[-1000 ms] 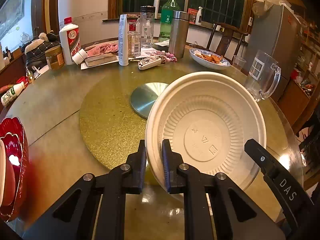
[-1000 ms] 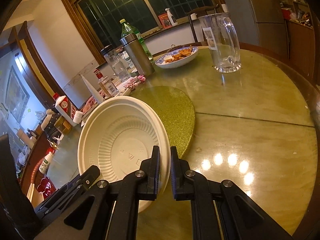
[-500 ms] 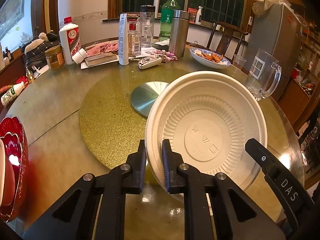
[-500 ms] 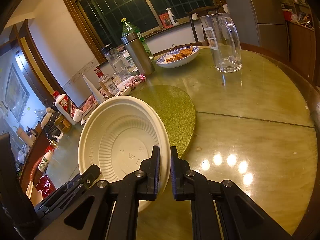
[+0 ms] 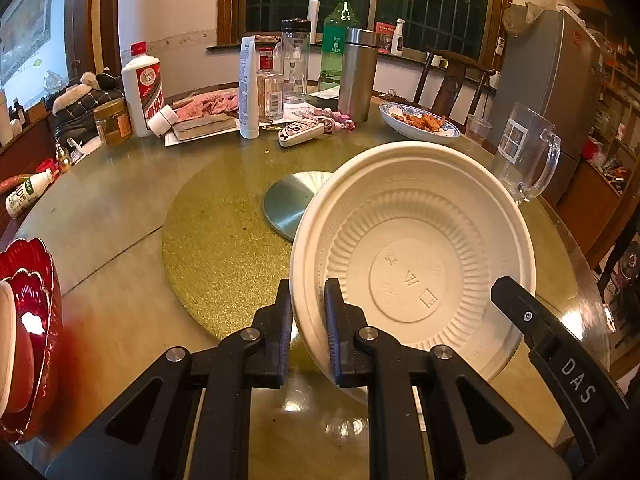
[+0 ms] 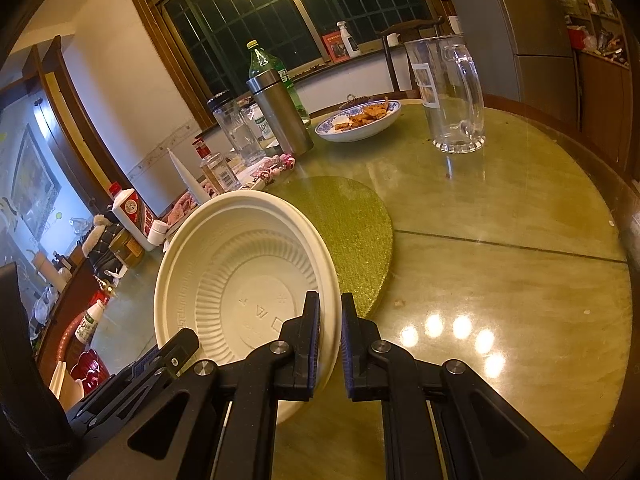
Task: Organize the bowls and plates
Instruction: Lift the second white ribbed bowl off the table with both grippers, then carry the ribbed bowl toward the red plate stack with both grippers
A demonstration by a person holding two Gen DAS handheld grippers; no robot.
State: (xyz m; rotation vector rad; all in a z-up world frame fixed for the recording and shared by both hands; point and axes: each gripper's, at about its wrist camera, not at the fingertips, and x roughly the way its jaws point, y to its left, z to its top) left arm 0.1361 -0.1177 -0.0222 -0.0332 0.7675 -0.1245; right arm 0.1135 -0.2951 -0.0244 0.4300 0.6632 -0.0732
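Observation:
A white disposable bowl is held tilted above the round table, its inside facing both cameras. My left gripper is shut on the bowl's left rim. My right gripper is shut on the opposite rim of the same bowl. The right gripper's finger shows at the bowl's right edge in the left wrist view. A stack of red scalloped plates sits at the table's left edge, with something pale on top.
A gold turntable mat with a metal disc covers the table centre. At the back stand bottles, a steel flask, a blue-rimmed dish of food and a glass mug.
The bowl has tipped slightly, its rim rising a little in both views. Both grippers keep the same grip on it.

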